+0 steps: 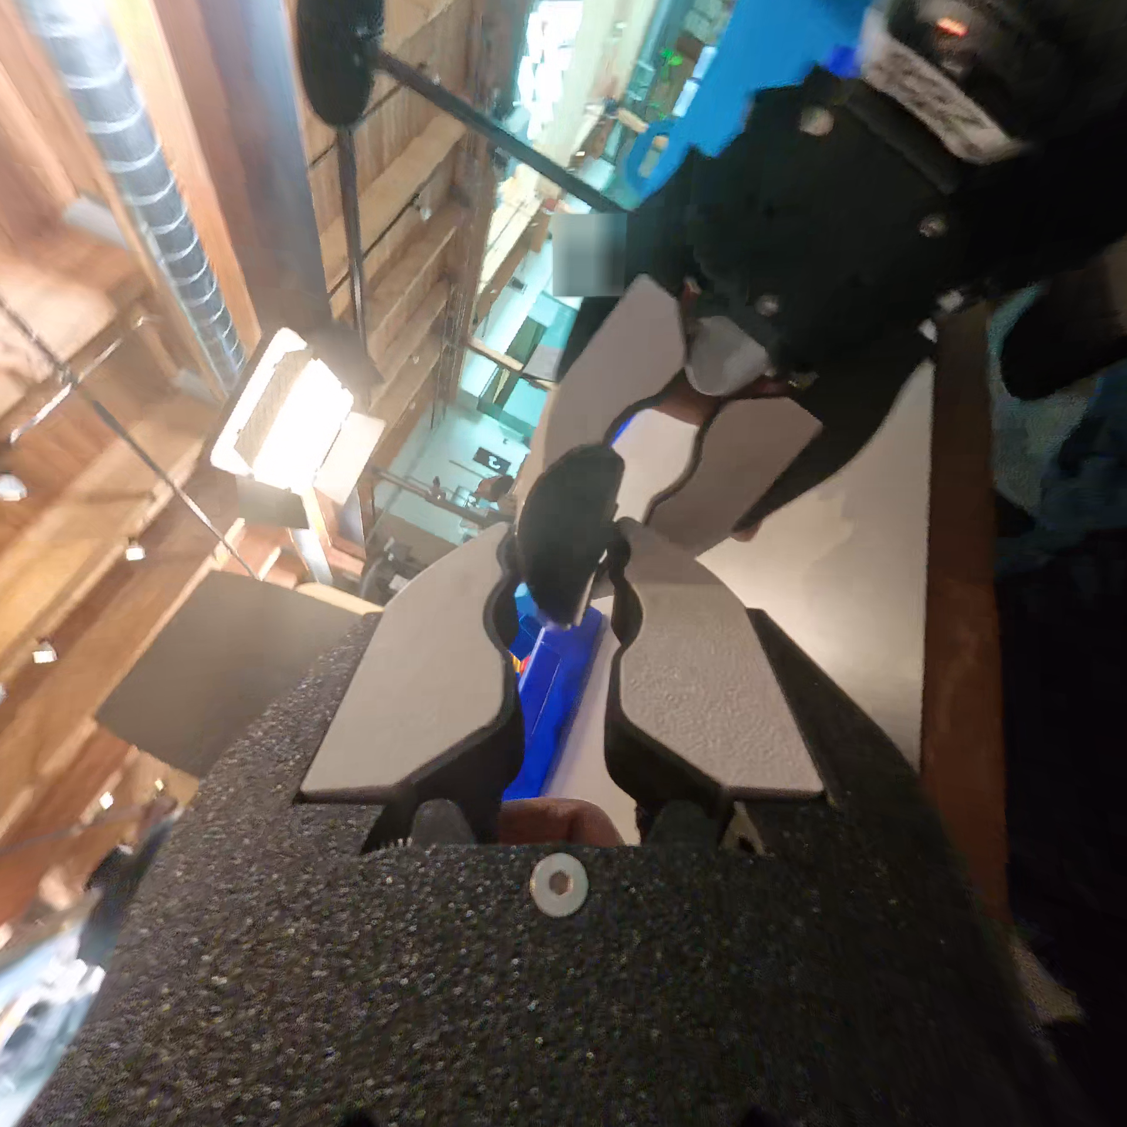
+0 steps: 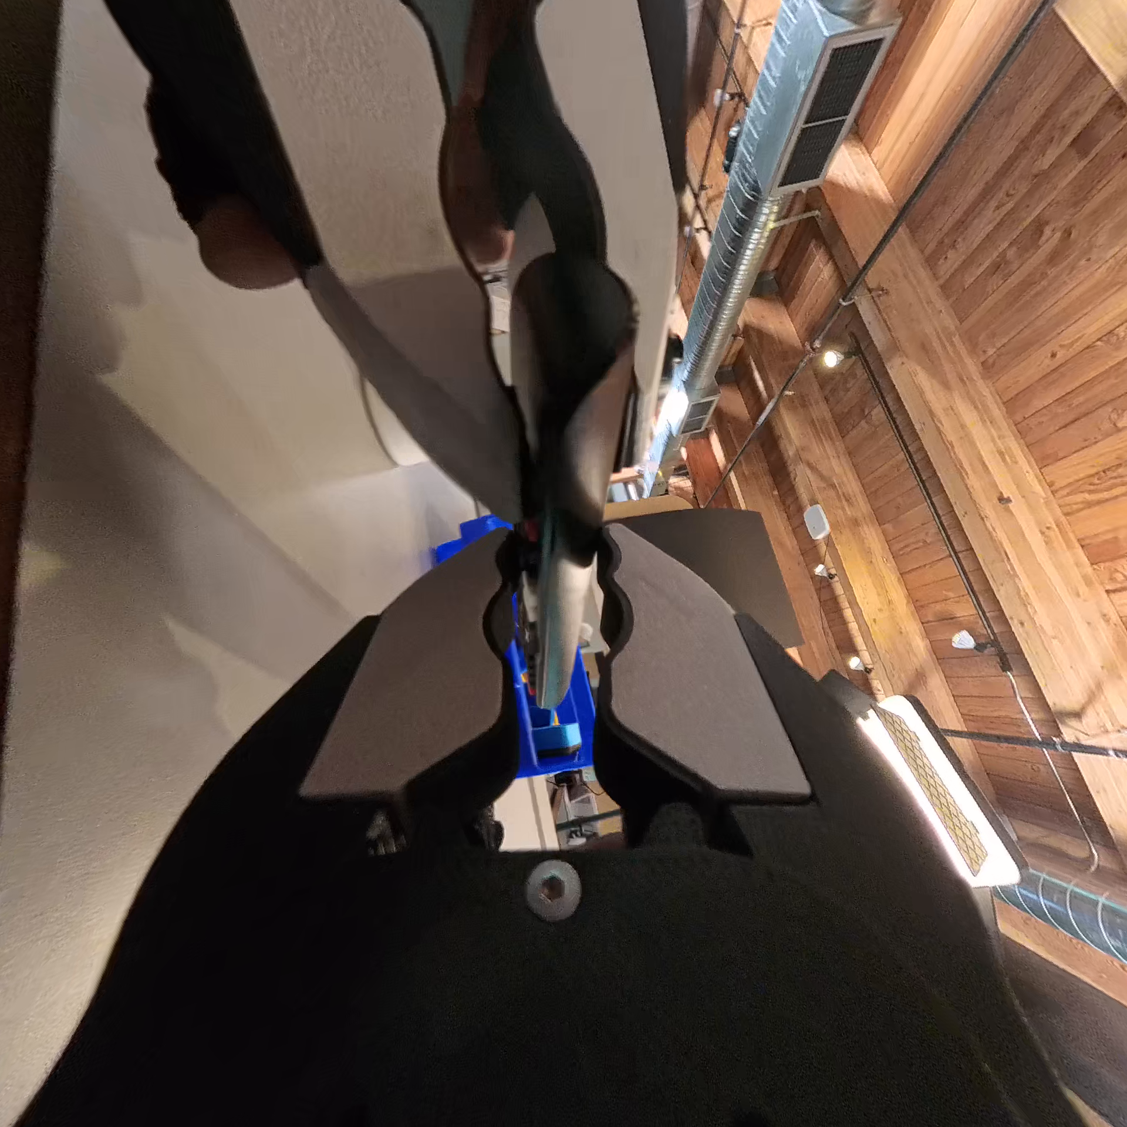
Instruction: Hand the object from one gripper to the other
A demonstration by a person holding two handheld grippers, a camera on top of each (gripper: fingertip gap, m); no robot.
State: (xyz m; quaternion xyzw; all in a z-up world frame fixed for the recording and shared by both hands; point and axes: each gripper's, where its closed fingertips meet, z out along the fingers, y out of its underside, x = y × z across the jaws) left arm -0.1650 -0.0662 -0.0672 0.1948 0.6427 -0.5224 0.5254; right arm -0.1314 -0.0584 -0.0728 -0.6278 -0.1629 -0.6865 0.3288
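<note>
A long black object with a silvery face spans the gap between my two grippers, which face each other tip to tip above a white table. My left gripper is shut on one end of it. My right gripper is shut on the other end, which runs down between its fingers. The right gripper also shows in the left wrist view, and the left gripper in the right wrist view. A person's hands hold both tools.
The white table has a brown wooden edge. A blue bin with small items stands on it behind the grippers. A bright light panel hangs nearby under wooden walls and a metal duct. The tips of both grippers are at nearly the same place.
</note>
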